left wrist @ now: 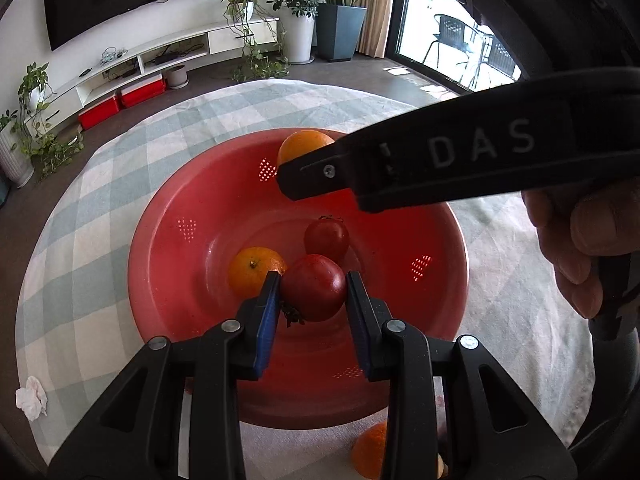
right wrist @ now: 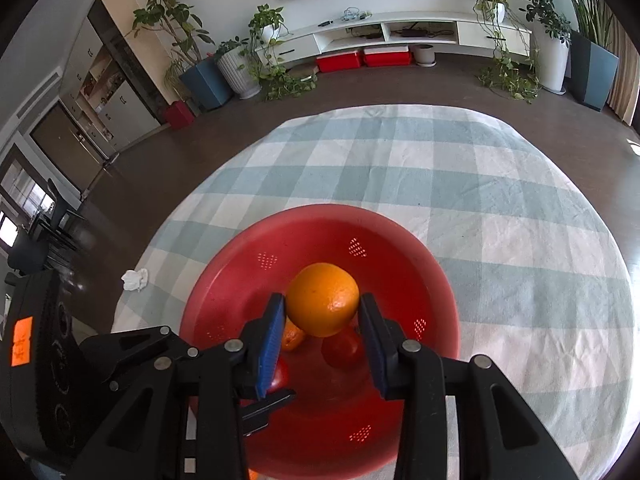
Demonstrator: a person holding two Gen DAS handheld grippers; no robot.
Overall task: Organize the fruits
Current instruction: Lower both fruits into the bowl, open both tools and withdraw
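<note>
A red colander bowl (left wrist: 168, 280) stands on the checked tablecloth; it also shows in the right wrist view (right wrist: 224, 292). My left gripper (left wrist: 313, 292) is shut on a red tomato (left wrist: 314, 286) and holds it over the bowl. A second tomato (left wrist: 326, 238) and a small orange (left wrist: 250, 270) lie on the bowl's bottom. My right gripper (right wrist: 322, 316) is shut on a large orange (right wrist: 323, 298) above the bowl; that orange (left wrist: 298, 146) shows behind the right gripper's finger in the left view. Below it lie a tomato (right wrist: 340, 346) and the small orange (right wrist: 292, 338).
Another orange (left wrist: 370, 450) lies on the cloth in front of the bowl, partly hidden by my left gripper. A crumpled white tissue (left wrist: 31, 396) lies at the table's left edge. The checked cloth (right wrist: 500, 200) stretches beyond and right of the bowl.
</note>
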